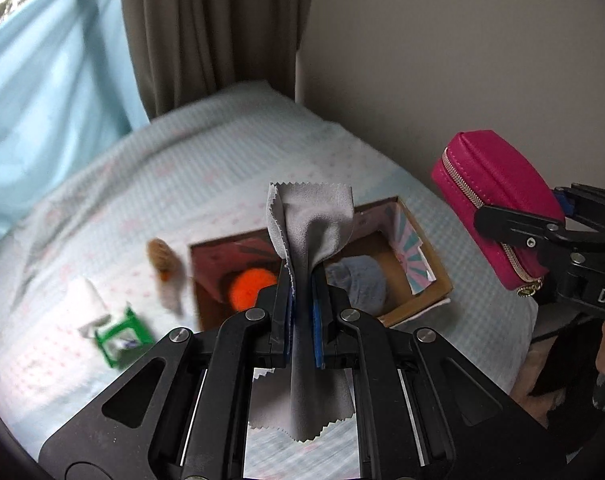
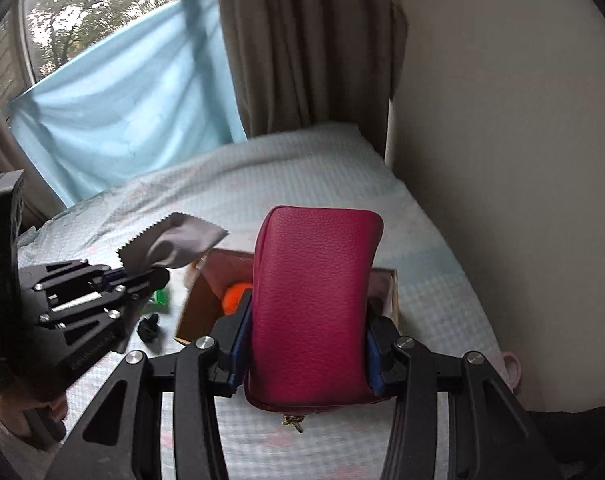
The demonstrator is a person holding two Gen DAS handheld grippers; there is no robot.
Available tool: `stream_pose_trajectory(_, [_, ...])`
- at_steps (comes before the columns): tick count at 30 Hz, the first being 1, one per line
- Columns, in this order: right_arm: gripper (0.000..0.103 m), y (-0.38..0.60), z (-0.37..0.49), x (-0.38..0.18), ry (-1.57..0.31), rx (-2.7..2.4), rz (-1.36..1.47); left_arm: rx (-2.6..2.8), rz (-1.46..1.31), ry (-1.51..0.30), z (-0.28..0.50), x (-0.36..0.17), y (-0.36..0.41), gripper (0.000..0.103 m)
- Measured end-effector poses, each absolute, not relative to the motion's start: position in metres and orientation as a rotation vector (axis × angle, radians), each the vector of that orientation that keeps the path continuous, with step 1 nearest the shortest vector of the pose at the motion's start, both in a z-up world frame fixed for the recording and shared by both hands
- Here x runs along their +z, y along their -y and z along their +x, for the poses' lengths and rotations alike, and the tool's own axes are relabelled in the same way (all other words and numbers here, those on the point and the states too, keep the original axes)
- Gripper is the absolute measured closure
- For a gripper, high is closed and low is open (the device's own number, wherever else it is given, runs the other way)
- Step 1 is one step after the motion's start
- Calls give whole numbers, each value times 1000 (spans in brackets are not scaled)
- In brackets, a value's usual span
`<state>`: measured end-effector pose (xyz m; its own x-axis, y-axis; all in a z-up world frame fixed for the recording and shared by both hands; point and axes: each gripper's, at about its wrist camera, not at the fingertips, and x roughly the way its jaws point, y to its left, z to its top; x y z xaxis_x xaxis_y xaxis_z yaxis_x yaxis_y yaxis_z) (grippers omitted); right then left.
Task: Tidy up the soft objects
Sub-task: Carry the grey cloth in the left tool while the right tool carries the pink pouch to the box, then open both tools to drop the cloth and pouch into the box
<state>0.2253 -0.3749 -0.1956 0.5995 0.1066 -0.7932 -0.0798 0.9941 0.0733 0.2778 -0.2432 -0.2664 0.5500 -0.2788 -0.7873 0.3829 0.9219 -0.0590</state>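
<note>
Left wrist view: the left gripper (image 1: 302, 300) has its fingers pinched narrow on a grey microfibre cloth with zigzag edges (image 1: 310, 224), which stands up above the fingertips and hangs below them. Beneath it, on the pale patterned bed (image 1: 206, 168), sits an open cardboard box (image 1: 426, 268) holding an orange pom-pom (image 1: 246, 284) and a pale blue soft item (image 1: 362, 280). A green packet (image 1: 122, 336) lies left of the box.

Right wrist view: the right gripper (image 2: 306, 344) clamps a magenta leather zip pouch (image 2: 314, 304) upright between its fingers, over the box and hiding most of it.
</note>
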Motion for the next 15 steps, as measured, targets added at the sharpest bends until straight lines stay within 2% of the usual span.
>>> stream_pose_trajectory(15, [60, 429, 294, -305, -1187, 129, 262, -308, 120, -1212, 350, -392, 278, 97])
